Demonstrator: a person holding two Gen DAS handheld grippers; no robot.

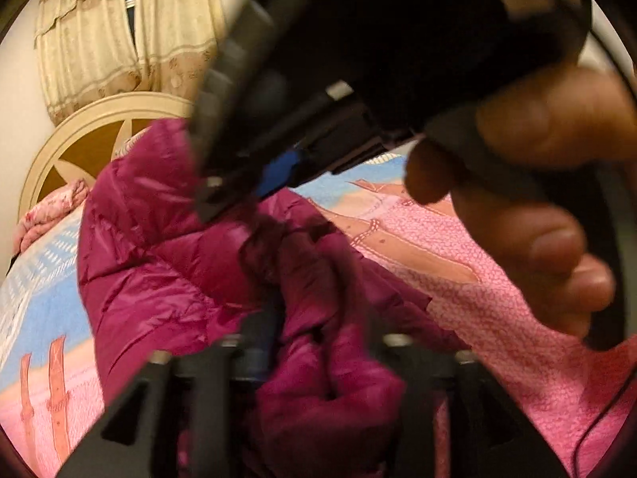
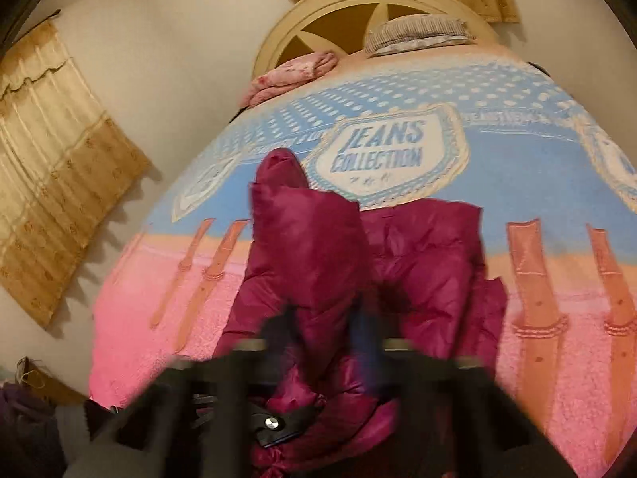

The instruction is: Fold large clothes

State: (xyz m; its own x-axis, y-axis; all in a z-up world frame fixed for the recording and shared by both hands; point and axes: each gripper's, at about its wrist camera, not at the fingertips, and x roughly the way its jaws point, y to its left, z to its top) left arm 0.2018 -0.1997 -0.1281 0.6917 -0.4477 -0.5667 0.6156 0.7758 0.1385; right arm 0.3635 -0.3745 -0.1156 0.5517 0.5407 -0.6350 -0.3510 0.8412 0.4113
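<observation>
The magenta puffer jacket (image 2: 314, 247) is lying bunched on the bed (image 2: 438, 199). The right claw (image 2: 326, 318) is tilting downward, clenched on its fabric at six o'clock. The left claw (image 1: 314, 342) is angling down, released, jacket folds between its jaws.

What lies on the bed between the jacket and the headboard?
Bare blanket between jacket and headboard, then a folded pink cloth and a pillow; right wrist view.

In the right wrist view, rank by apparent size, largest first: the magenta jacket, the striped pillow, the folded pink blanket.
1. magenta jacket, though nearness enlarges it
2. striped pillow and folded pink blanket: too alike to rank
</observation>
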